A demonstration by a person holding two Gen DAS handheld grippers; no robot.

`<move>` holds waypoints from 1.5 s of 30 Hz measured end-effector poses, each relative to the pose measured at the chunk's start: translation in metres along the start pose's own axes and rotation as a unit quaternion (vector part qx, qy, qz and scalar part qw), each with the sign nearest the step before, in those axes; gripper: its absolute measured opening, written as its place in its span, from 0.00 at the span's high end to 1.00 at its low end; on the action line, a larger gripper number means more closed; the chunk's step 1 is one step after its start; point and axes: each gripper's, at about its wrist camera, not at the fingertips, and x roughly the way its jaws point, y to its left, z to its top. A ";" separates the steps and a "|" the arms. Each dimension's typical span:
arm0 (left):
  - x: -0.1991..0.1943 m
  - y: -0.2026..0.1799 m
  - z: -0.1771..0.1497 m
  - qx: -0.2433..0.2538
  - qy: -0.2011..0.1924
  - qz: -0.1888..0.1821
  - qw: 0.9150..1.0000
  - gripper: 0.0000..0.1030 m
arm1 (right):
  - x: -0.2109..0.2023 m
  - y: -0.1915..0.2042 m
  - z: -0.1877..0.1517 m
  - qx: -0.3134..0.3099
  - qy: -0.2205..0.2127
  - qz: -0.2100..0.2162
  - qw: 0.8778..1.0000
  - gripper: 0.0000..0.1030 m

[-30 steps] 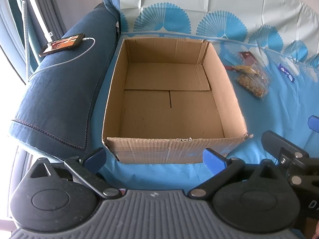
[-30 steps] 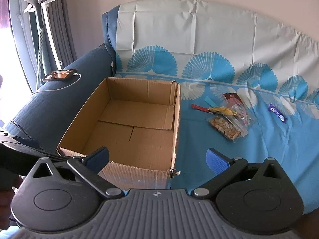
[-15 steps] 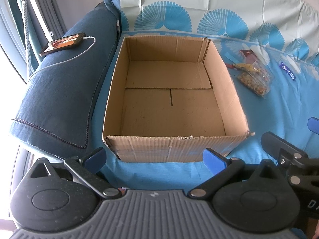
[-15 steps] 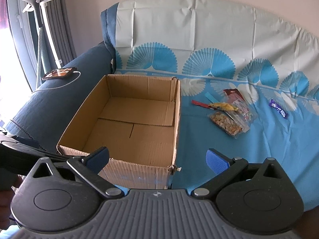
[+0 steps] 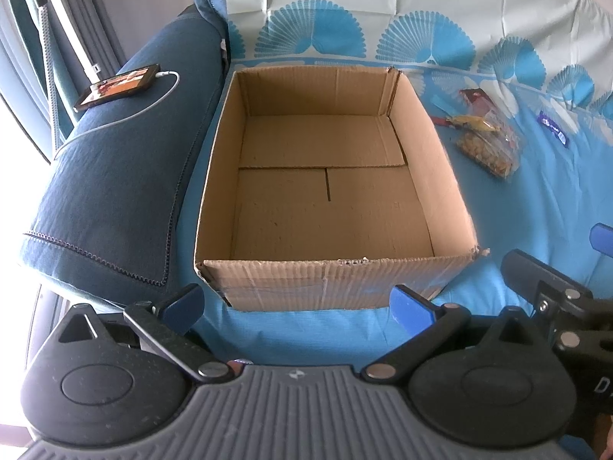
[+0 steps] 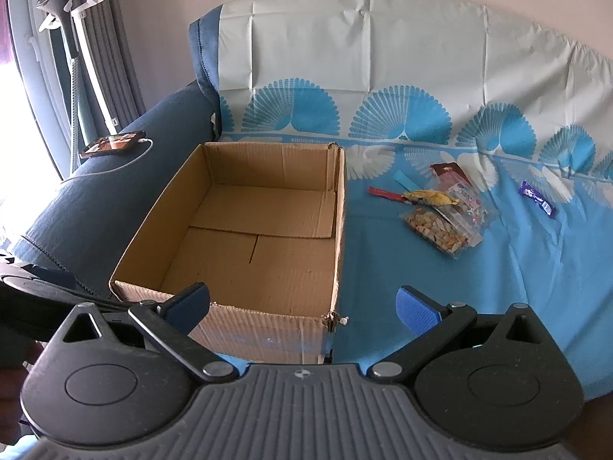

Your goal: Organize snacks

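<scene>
An open, empty cardboard box sits on the blue sheet of a sofa. Right of it lie the snacks: a clear pack of nuts, a clear pouch with a red top, a yellow wrapped snack, a red stick and a purple bar. My left gripper is open and empty, just before the box's near wall. My right gripper is open and empty at the box's near right corner.
A phone on a white cable lies on the dark blue armrest left of the box. A white stand and curtains are at the far left. The sofa back rises behind.
Both views have shifted slightly; the right wrist view has drifted a little right and down. Both grippers stay open and empty. Box and snacks have not moved.
</scene>
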 end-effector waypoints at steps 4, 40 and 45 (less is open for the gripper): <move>0.001 -0.003 0.000 0.004 0.003 0.004 1.000 0.00 | 0.000 -0.006 -0.004 0.009 -0.008 0.006 1.000 0.00; 0.025 -0.032 0.102 0.000 0.040 0.077 0.996 0.00 | 0.284 -0.205 0.023 -0.055 0.112 -0.027 0.992 0.00; 0.039 -0.034 0.120 -0.004 0.057 0.090 0.994 0.00 | 0.353 -0.208 0.036 -0.072 0.151 -0.048 0.985 0.08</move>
